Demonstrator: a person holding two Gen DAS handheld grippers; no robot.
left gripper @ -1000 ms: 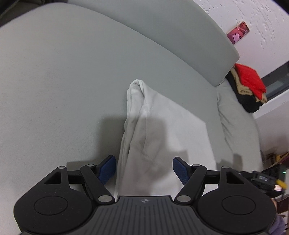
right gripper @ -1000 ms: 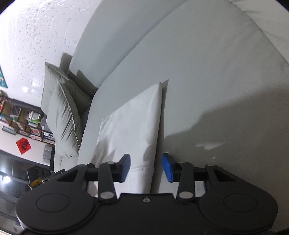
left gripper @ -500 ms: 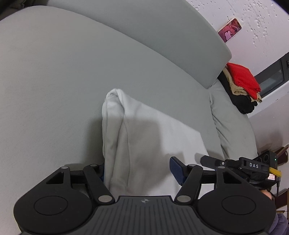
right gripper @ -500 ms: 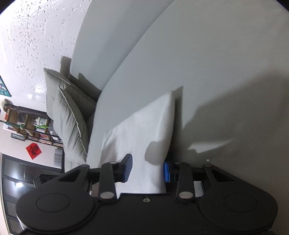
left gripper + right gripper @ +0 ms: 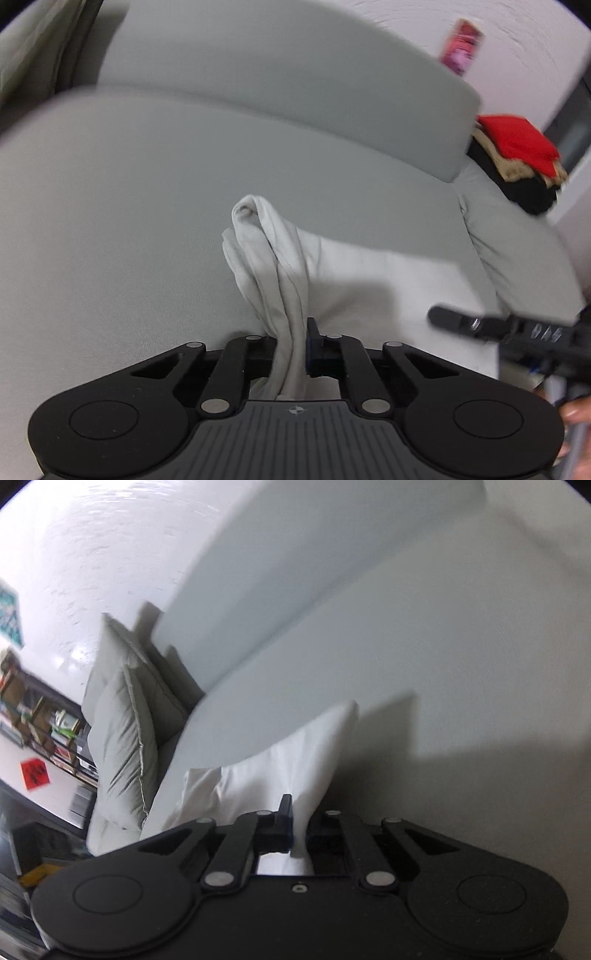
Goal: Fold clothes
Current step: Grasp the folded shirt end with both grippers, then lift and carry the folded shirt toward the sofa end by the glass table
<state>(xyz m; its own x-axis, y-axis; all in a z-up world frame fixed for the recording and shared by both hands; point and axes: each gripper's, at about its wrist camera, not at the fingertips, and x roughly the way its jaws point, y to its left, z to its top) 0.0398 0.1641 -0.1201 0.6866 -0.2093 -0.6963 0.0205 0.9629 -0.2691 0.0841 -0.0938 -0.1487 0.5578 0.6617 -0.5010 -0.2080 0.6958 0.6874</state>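
A white garment point(image 5: 266, 251) lies folded on the grey sofa seat point(image 5: 110, 221). My left gripper point(image 5: 291, 332) is closing, its pads pinching the garment's bunched left edge, which rises off the seat in a ridge. My right gripper point(image 5: 299, 823) is also closing, and its pads press a fold of the same white garment point(image 5: 288, 760) at its near right edge. The cloth between the two grips stretches across the seat. One black finger point(image 5: 454, 319) of the right gripper shows at the right of the left wrist view.
The sofa backrest point(image 5: 295, 74) runs along the far side. A stack of folded clothes with a red one point(image 5: 517, 144) on top sits at the sofa's right end. Grey cushions point(image 5: 122, 738) lean at the other end, with shelves point(image 5: 37, 709) beyond. A hand point(image 5: 576, 410) shows at the edge.
Both grippers went from open, astride the garment's edges, to pinched on the cloth. The left edge is now gathered and lifted. Both views have rolled and moved.
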